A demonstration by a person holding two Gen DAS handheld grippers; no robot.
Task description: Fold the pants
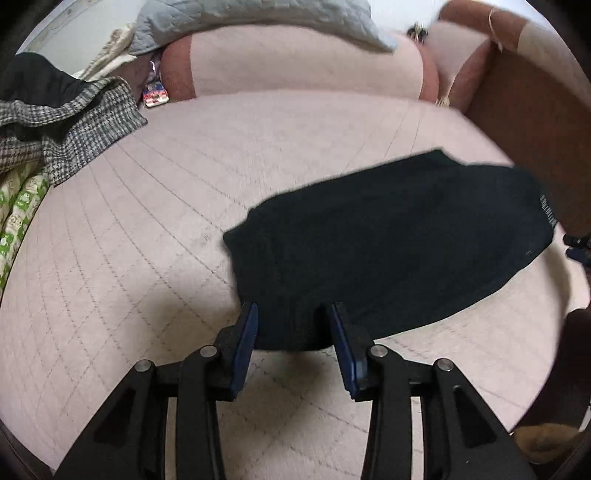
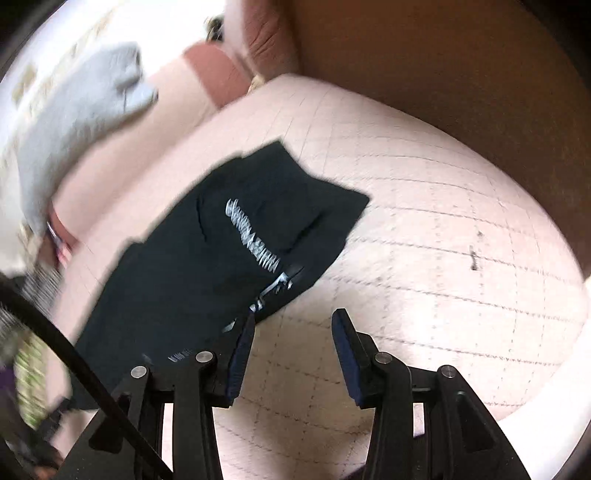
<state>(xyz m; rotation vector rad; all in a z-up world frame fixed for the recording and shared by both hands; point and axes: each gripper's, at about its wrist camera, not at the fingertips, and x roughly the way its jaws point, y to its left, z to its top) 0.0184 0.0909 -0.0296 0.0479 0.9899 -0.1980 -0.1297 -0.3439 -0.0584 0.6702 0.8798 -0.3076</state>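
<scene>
Dark navy pants (image 1: 388, 240) lie folded flat on the pink quilted bed (image 1: 147, 240). In the right wrist view the pants (image 2: 207, 258) show white lettering along one side. My left gripper (image 1: 293, 314) is open, its blue pads straddling the near edge of the pants, nothing pinched. My right gripper (image 2: 293, 321) is open and empty over the bed (image 2: 424, 240), with its left finger at the pants' near right corner. The right wrist view is motion-blurred.
A checked garment (image 1: 74, 125) and a green patterned cloth (image 1: 18, 210) lie at the left. Pink pillows (image 1: 295, 62) and a grey quilted blanket (image 1: 258, 14) sit at the far end. A brown headboard (image 1: 535, 129) stands on the right.
</scene>
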